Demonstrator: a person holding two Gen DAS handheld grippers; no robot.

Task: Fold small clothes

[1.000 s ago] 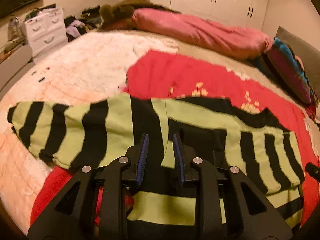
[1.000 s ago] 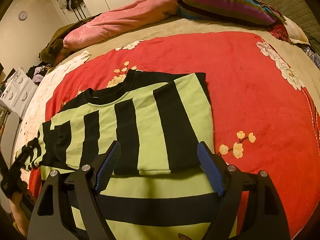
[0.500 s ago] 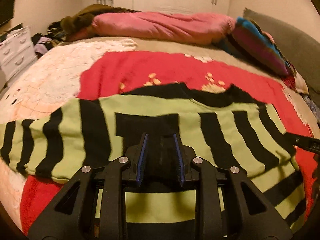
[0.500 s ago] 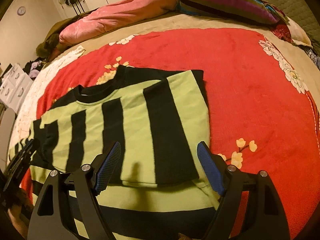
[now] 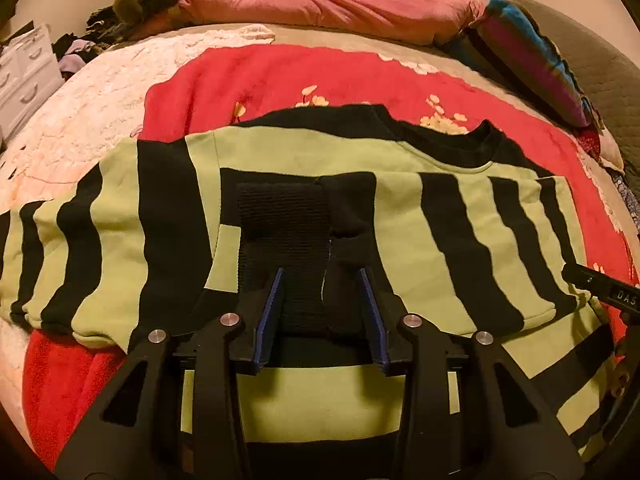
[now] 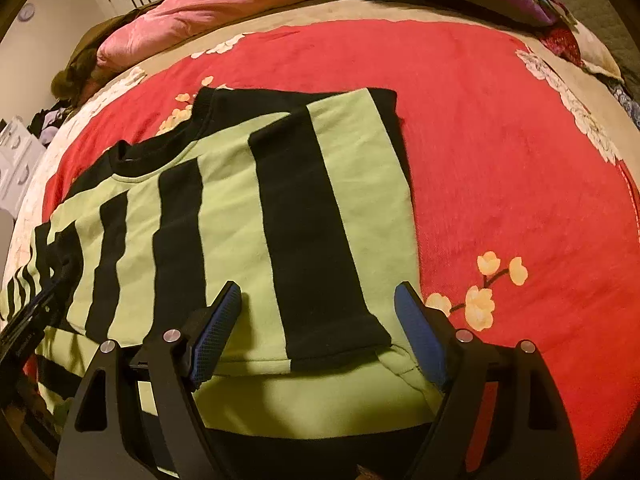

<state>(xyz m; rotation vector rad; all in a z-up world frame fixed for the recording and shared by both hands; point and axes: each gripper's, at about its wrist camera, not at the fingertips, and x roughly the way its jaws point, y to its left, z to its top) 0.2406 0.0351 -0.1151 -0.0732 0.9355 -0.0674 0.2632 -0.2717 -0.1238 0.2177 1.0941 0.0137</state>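
A green-and-black striped sweater [image 5: 400,216] lies on a red blanket [image 5: 280,80] on the bed, both sleeves folded across its front. In the left wrist view my left gripper [image 5: 320,280] has its jaws partly apart around the black ribbed cuff [image 5: 284,220] of the folded left sleeve. In the right wrist view the sweater [image 6: 224,208] lies flat, and my right gripper [image 6: 320,300] is wide open over the end of the folded right sleeve [image 6: 328,264], holding nothing. The right gripper's tip shows at the left view's right edge [image 5: 604,284].
A pink duvet [image 5: 328,4] and a striped pillow [image 5: 528,64] lie at the head of the bed. A white fluffy blanket [image 5: 80,112] covers the bed's left side. White drawers [image 5: 24,76] stand beyond it. The red blanket [image 6: 500,160] extends right of the sweater.
My left gripper carried the left sleeve rightwards across the sweater's front, and its jaws have opened from narrow to wider. My right gripper stayed open and shifted slightly closer to the sweater.
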